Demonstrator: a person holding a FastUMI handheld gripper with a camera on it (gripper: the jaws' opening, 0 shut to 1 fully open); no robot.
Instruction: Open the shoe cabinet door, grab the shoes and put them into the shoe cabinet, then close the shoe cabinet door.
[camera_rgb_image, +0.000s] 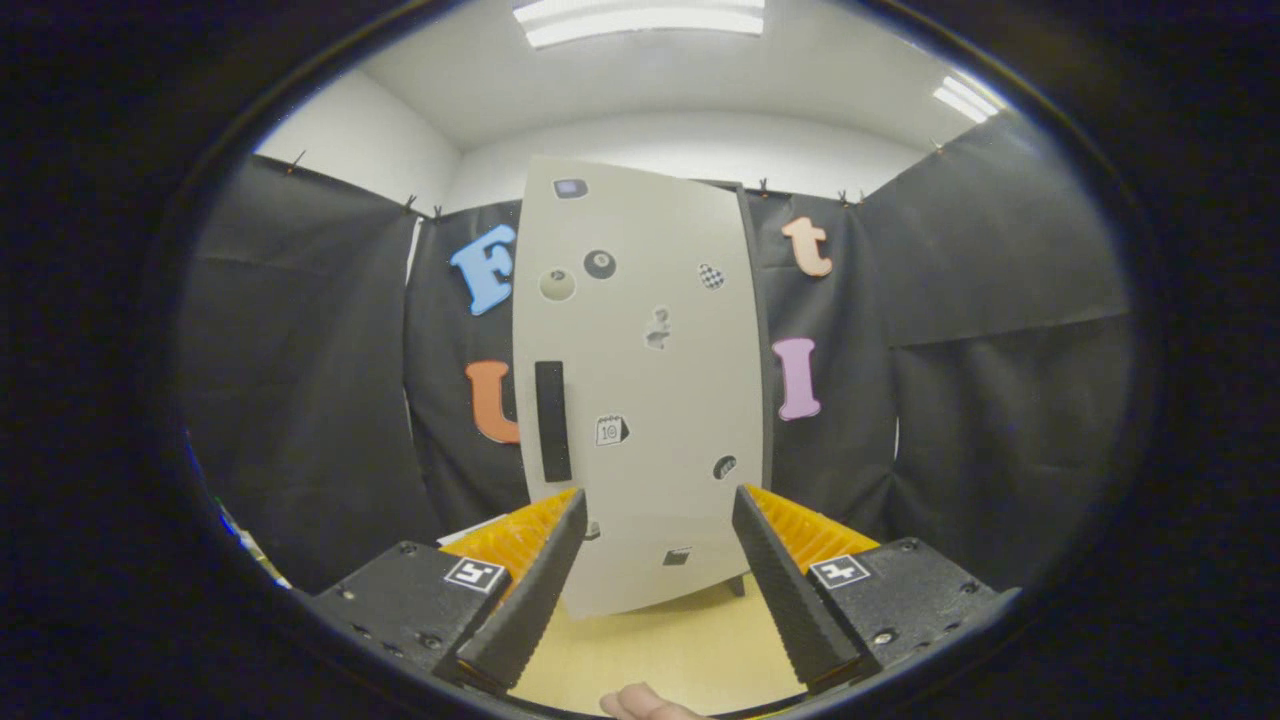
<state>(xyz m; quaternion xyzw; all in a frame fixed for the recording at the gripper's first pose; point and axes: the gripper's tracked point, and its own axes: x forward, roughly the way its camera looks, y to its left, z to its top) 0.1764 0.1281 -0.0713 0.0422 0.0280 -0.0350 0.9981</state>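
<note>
Facing the shut shoe cabinet door (640, 390), hand-held gripper (655, 530) spread wide and empty.
Any pull should take the dark handle (552, 420) squarely; shoes possibly already inside.

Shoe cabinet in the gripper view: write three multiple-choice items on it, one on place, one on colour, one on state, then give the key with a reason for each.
1. Where does the shoe cabinet stand relative to the gripper?
A. Ahead of the fingers, beyond them
B. Clamped between the fingers
C. Behind the gripper

2. What colour is the long handle on the cabinet door?
A. White
B. Black
C. Orange

3. What state is the gripper in?
A. Shut on the handle
B. Shut on a shoe
C. Open, holding nothing

Key: 1 A, the pale door rises beyond the fingertips; 2 B, a dark vertical bar sits near the door's edge; 3 C, the fingers stand wide apart with only floor and door between them.
</note>
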